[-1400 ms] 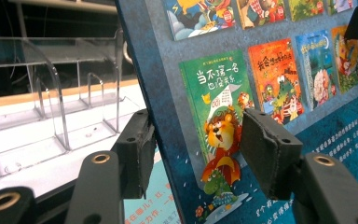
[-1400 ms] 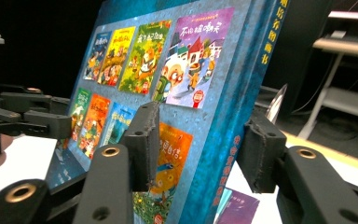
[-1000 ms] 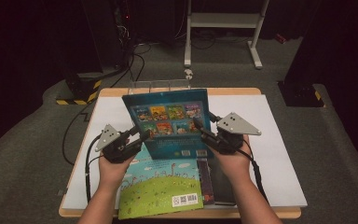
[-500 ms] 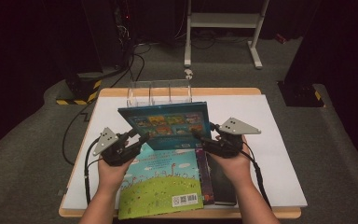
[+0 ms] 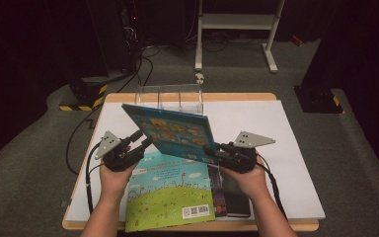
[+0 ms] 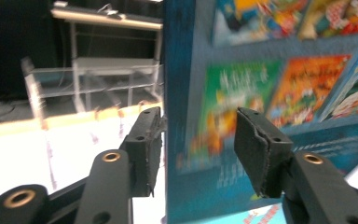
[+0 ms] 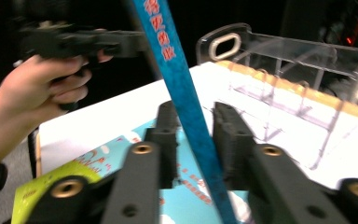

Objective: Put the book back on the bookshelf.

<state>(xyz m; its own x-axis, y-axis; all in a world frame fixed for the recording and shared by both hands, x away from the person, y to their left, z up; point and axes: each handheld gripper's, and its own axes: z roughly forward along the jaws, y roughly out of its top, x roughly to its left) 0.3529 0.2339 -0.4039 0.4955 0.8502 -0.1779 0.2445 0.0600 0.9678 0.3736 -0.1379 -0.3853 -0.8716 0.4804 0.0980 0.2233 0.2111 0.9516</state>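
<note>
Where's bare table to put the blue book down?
Bare patches: right of the blue book, out to the table edge; left strip beyond the left gripper; back right, beside the clear rack. Crowded: front centre, with the green book and dark books.

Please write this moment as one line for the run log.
right gripper: jaws just closing, shut on blue book | left gripper: jaws just opening, book between them | book tilted above green book

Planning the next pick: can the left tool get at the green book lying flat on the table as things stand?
Probably not yet. The left tool has the raised blue book between its jaws, and that book hangs over the green book. The right tool grips the blue book's other edge.
</note>
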